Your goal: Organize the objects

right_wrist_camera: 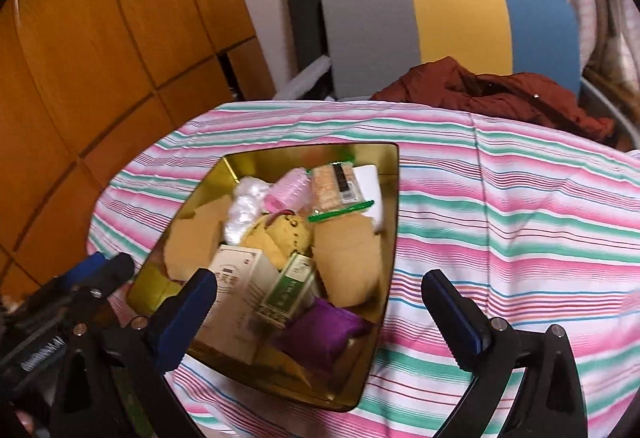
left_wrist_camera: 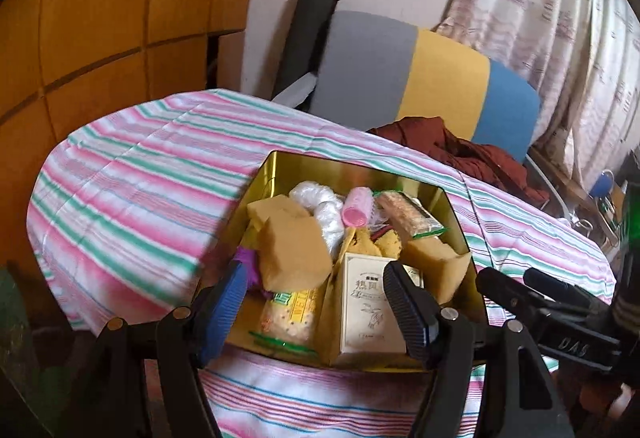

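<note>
Left tongs (left_wrist_camera: 316,298) wide open, empty, over tin's near end. Right tongs (right_wrist_camera: 320,302) spread wide, empty. Gold tin (right_wrist_camera: 394,198) on striped cloth (right_wrist_camera: 500,218) – packed: boxes, packets, sponges. Cloth beyond bare – sorting looks nearly done.

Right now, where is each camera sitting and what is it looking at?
Left wrist view: rides the left gripper, looks down at the open gold metal tin full of small packets; its blue-padded fingers and the right gripper show.
Right wrist view: rides the right gripper, looks down at the tin from its right; its fingers and the left gripper show.
Shared: tin, pink-green striped tablecloth, grey-yellow-blue chair back.
</note>
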Available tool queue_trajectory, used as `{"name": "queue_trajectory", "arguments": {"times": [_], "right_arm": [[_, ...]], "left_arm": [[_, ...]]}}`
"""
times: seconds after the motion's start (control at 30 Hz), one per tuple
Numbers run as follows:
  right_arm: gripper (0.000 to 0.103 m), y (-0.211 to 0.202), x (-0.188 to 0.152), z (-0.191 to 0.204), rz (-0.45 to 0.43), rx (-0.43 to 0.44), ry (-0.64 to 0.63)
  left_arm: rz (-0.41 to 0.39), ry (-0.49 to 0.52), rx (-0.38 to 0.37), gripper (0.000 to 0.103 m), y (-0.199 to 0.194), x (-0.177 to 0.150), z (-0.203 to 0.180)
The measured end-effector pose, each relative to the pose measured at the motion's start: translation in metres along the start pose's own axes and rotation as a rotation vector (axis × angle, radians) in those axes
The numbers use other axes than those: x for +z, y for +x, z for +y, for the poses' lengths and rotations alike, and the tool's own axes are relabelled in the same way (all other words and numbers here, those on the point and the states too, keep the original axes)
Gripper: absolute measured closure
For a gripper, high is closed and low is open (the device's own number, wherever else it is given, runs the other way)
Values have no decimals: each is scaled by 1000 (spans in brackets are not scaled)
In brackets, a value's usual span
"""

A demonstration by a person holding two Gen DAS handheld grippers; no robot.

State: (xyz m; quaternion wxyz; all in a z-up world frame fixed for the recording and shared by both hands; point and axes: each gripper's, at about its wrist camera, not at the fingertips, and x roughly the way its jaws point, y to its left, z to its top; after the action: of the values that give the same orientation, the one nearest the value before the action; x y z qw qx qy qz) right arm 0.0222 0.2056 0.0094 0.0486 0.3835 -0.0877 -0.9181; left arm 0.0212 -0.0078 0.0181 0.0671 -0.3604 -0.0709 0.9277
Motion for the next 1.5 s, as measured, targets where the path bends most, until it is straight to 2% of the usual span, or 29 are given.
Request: {"name": "queue_trajectory", "arguments": {"times": [0.17,0.27,0.43,0.67,0.77,1.2,1.5], "right_arm": [[0,0,-2,15,-1,-142,-50],[0,0,-2,19,-1,-186,-54],[0,-1,-2,22,-2,-214,-57],[0,-6,-1,22,-8,-251,-26],[0,-6,-1,26,-6,-245,-36],[0,-3,-2,29,-4,-240,-25],[0,-4,-1,30,-11,-245,-31]], "left_arm": [[62,49,82,32,7,0,-4],[115,80,153,32,16,1,-8],[104,48,146,32,13,0,-1],[87,40,230,32,8,5,4],[121,36,227,32,11,5,5],[125,76,167,32,8,0,-9],[126,87,181,32,8,0,-10]]}}
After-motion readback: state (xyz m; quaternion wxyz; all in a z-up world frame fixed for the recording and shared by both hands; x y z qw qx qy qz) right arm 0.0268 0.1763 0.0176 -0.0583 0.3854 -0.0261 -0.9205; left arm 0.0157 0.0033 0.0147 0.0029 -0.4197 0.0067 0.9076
